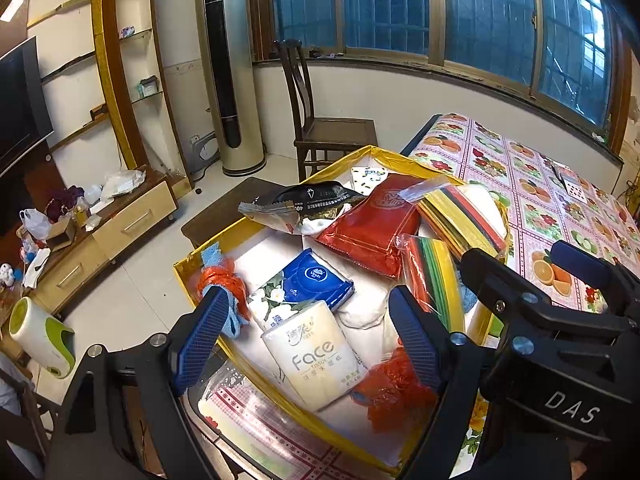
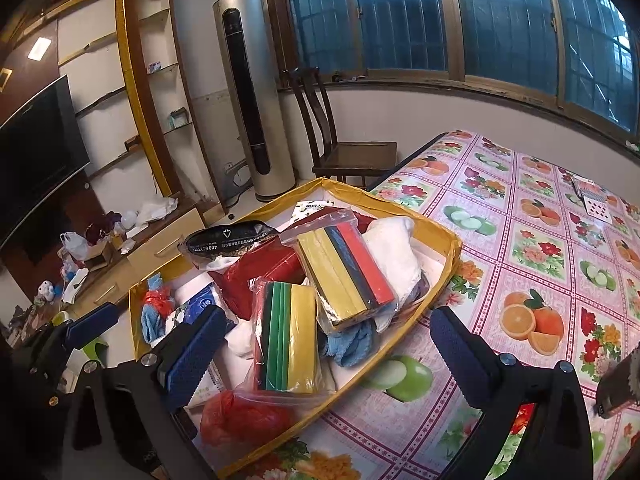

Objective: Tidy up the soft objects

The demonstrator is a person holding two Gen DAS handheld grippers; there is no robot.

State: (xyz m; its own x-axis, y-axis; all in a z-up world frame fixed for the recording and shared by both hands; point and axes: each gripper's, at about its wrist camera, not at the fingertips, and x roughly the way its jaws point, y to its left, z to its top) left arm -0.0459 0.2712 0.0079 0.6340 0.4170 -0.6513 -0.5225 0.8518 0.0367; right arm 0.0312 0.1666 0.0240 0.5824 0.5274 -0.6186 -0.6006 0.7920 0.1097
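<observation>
A yellow-rimmed box (image 1: 208, 249) (image 2: 445, 240) at the table's corner holds several soft goods. Among them are a "Face" tissue pack (image 1: 316, 356), a blue tissue pack (image 1: 318, 280), a red pouch (image 1: 372, 220), a black packet (image 1: 316, 196), two bagged stacks of coloured sponge cloths (image 2: 344, 276) (image 2: 288, 340), a white towel (image 2: 396, 252), a blue rag (image 2: 348, 344) and a red plastic bag (image 2: 240, 412). My left gripper (image 1: 310, 336) hovers open above the Face pack. My right gripper (image 2: 328, 354) is open over the box's near right edge, holding nothing.
The table's fruit-print cloth (image 2: 540, 260) stretches right of the box, with playing cards (image 2: 596, 202) far back. A wooden chair (image 1: 320, 128) and a tower air conditioner (image 1: 228, 80) stand behind. A low cabinet (image 1: 120, 224) with clutter is at left.
</observation>
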